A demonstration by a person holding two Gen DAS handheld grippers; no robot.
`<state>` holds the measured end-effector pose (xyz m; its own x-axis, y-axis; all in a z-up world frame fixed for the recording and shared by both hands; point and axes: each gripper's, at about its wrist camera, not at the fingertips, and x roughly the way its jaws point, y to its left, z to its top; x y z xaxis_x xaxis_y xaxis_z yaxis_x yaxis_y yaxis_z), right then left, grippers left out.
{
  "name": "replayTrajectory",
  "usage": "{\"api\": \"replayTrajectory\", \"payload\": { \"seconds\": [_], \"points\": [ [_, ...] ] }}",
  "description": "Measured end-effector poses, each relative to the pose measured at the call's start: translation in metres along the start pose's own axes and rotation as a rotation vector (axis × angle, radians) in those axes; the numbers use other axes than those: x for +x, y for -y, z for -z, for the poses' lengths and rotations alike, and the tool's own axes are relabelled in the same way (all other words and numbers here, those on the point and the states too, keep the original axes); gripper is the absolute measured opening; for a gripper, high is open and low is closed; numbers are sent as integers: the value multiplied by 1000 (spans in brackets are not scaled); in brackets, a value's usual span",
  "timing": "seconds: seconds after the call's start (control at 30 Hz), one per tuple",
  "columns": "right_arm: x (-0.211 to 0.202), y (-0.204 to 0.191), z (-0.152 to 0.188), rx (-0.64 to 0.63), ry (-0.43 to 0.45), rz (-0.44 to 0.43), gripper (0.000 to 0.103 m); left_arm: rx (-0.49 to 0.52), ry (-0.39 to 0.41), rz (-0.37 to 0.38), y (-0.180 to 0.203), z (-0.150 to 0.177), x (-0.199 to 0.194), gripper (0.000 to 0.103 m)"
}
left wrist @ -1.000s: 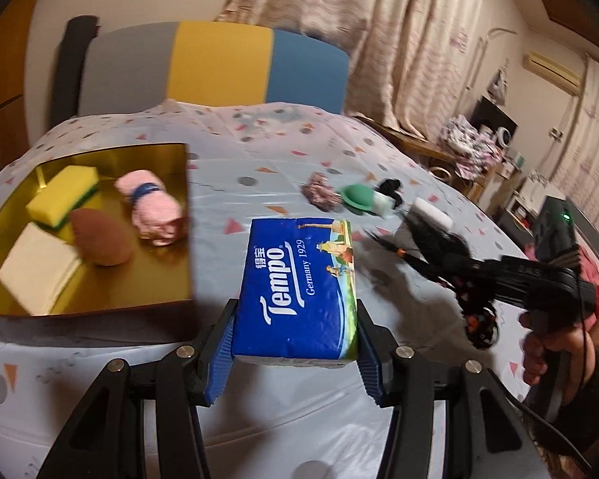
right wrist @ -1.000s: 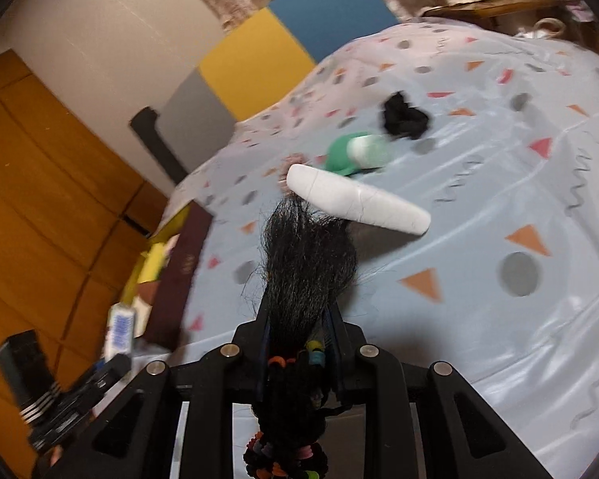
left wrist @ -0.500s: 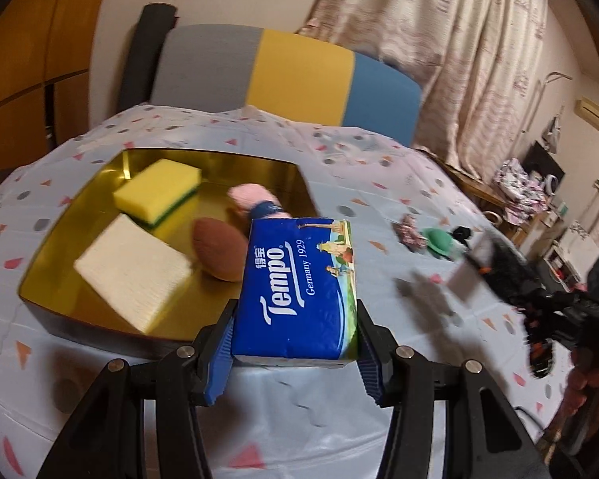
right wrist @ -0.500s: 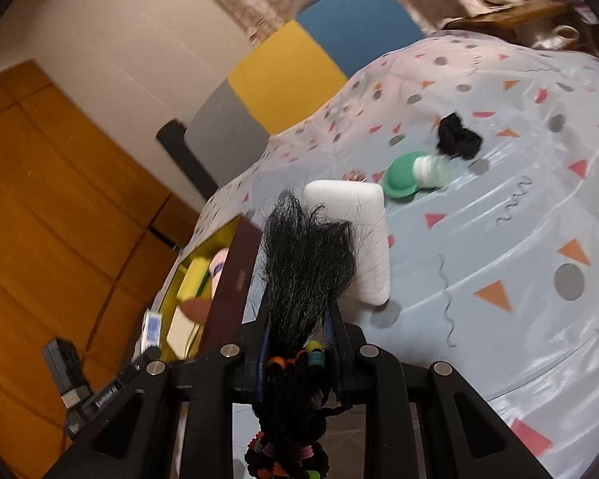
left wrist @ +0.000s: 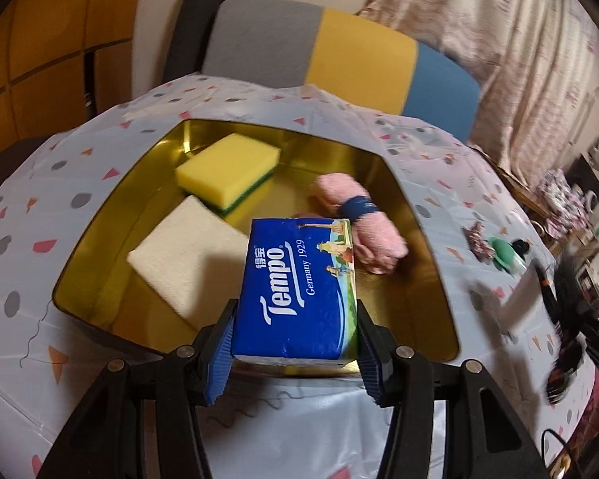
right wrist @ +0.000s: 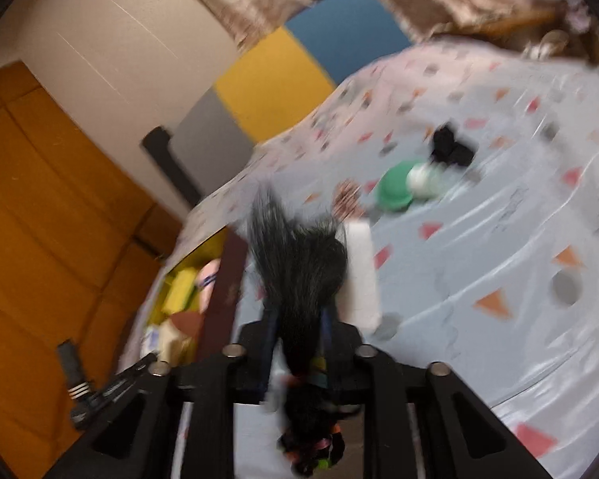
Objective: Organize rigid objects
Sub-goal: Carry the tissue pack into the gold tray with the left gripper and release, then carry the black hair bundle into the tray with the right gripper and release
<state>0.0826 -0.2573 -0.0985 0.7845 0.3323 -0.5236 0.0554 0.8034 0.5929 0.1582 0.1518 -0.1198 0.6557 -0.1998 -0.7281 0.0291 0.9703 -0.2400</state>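
Note:
My left gripper (left wrist: 295,335) is shut on a blue Tempo tissue pack (left wrist: 299,287) and holds it over the near edge of the gold tray (left wrist: 423,223). In the tray lie a yellow sponge (left wrist: 227,169), a cream pad (left wrist: 187,259) and a rolled pink towel (left wrist: 359,223). My right gripper (right wrist: 295,319) is shut on a black hair tuft with coloured bands (right wrist: 299,267), above the patterned tablecloth, right of the tray (right wrist: 223,291). A white flat object (right wrist: 359,275) lies just beyond it.
A green cap with a white piece (right wrist: 403,187), a black scrunchie (right wrist: 451,147) and a brown patterned scrunchie (right wrist: 347,195) lie on the cloth. A grey, yellow and blue chair back (left wrist: 339,52) stands behind the table. The right gripper shows blurred at the left wrist view's right edge (left wrist: 571,311).
My left gripper has carried the tissue pack left, from the bare cloth to over the tray's near edge. My right gripper has swung with the hair tuft toward the tray; its view is blurred now.

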Motion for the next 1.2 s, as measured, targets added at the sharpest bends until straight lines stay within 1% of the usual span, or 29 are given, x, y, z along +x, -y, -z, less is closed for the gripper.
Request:
{"api": "replayTrajectory", "payload": {
  "seconds": [0.03,0.1,0.13,0.3,0.33,0.37,0.4,0.43,0.47,0.53,0.6,0.7,0.73,0.77,0.8,0.83,0.9,1.03,1.13,1.2],
  "points": [
    [-3,-3,-2,-25,13,7,17,-11,1,3,-3,-3,1,53],
    [-8,-7,-5,-29,27,-36,14,-15,17,-6,-6,-14,1,53],
    [-11,-7,-7,-23,33,-43,14,-11,25,-15,-7,-19,1,53],
    [-2,-4,-4,-41,-5,24,14,-4,41,-37,-10,-51,8,53],
    [3,-1,-2,-38,-16,72,17,-1,43,-42,-10,-57,11,53],
    [5,4,2,-35,-31,125,30,3,42,-47,-9,-63,14,53],
    [9,8,3,-34,-43,151,39,8,37,-48,-9,-68,17,53],
    [12,14,8,-37,-62,195,50,14,32,-49,-9,-72,20,53],
    [15,18,10,-40,-78,212,54,22,25,-53,-8,-76,25,53],
    [29,24,15,-51,-134,236,54,40,-3,-58,-7,-81,37,53],
    [41,29,15,-56,-162,265,54,48,-45,-61,-6,-82,50,53],
    [65,36,17,-44,-224,274,53,56,-102,-56,-5,-78,64,53],
    [70,38,19,-54,-235,290,49,63,-116,-54,-4,-75,66,53],
    [76,36,20,-79,-242,311,39,70,-122,-51,-3,-72,67,53],
    [76,33,21,-104,-237,319,39,82,-130,-51,-2,-69,68,53],
    [76,31,21,-126,-236,319,38,90,-131,-56,-1,-67,67,53],
    [72,30,20,-126,-233,313,37,93,-115,-66,-1,-65,61,53],
    [48,30,15,-78,-196,274,36,51,-46,-116,-6,-62,41,54],
    [28,23,9,-44,-156,198,36,25,16,-109,-7,-57,21,54],
    [14,20,3,7,-119,101,36,5,48,-93,-7,-52,8,54]
  ]
}}
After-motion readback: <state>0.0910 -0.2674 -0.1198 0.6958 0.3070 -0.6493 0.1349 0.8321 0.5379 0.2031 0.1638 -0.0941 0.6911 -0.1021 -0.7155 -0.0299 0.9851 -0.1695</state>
